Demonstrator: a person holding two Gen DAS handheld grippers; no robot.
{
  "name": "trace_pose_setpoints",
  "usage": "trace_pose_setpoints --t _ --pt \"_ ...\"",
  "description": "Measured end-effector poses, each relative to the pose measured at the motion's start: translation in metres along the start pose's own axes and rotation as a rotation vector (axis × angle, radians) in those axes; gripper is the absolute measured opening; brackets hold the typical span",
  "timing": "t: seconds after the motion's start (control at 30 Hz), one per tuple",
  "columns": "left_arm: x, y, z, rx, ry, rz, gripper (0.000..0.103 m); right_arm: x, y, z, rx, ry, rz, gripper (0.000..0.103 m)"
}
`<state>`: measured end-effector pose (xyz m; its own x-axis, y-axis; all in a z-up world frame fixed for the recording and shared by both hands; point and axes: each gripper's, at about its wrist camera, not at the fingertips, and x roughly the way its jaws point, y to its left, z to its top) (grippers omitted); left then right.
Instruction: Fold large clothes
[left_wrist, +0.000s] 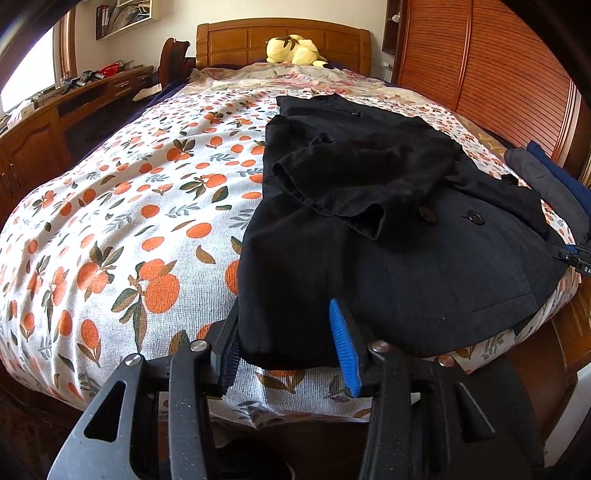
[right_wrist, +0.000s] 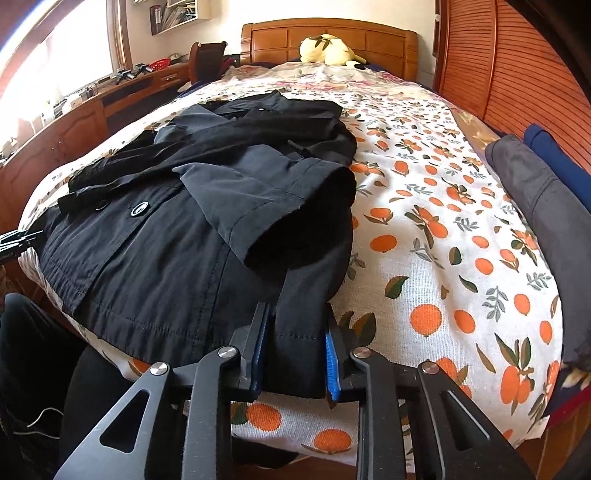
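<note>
A black coat (left_wrist: 388, 221) lies on the bed with both sleeves folded in over its front; it also shows in the right wrist view (right_wrist: 184, 240). My left gripper (left_wrist: 288, 332) is open, with the coat's bottom left hem corner between its blue pads (left_wrist: 345, 347). My right gripper (right_wrist: 295, 354) is open, with the bottom right hem corner between its fingers. Both sit at the foot edge of the bed. The other gripper shows at the frame edge in each view.
The bed (left_wrist: 110, 229) has an orange-fruit print cover. A yellow plush toy (left_wrist: 295, 50) lies by the wooden headboard. Folded dark and blue clothes (right_wrist: 546, 192) are stacked along the bed's right side. A wooden desk (left_wrist: 55, 122) runs along the left, a wooden wardrobe (left_wrist: 498, 62) along the right.
</note>
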<state>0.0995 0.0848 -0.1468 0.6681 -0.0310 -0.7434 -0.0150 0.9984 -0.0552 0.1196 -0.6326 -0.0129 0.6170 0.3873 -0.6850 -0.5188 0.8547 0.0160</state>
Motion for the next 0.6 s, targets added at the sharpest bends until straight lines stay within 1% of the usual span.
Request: trace_pose_setpoints --t 0.03,0.1,0.3,0.33,0.37,0.43,0.5,0.6 --pt "0.000 0.000 0.000 0.000 0.000 -0.001 0.045 -0.001 0.000 0.000 0.003 -0.006 0.009 0.018" --pt "-0.001 0.002 -0.002 -0.004 -0.002 -0.006 0.045 -0.004 0.000 0.000 0.008 -0.023 0.020 0.015" --pt "-0.008 0.011 -0.008 -0.054 -0.010 -0.053 0.045 -0.013 -0.001 -0.002 0.033 -0.081 0.013 0.013" --pt "-0.009 0.011 -0.008 -0.055 -0.010 -0.050 0.043 -0.013 -0.002 -0.002 0.044 -0.083 0.023 0.013" --pt "-0.010 0.011 -0.009 -0.054 -0.011 -0.041 0.032 -0.012 -0.001 -0.002 0.052 -0.083 0.026 0.013" --pt "-0.012 0.011 -0.008 -0.063 -0.016 -0.041 0.026 -0.011 -0.002 -0.003 0.064 -0.077 0.028 0.013" --pt "-0.014 0.012 -0.008 -0.072 -0.022 -0.046 0.014 -0.010 -0.001 -0.004 0.065 -0.072 0.024 0.013" --pt "-0.018 0.011 -0.006 -0.069 -0.028 -0.055 0.006 -0.009 0.001 -0.004 0.066 -0.059 0.018 0.013"
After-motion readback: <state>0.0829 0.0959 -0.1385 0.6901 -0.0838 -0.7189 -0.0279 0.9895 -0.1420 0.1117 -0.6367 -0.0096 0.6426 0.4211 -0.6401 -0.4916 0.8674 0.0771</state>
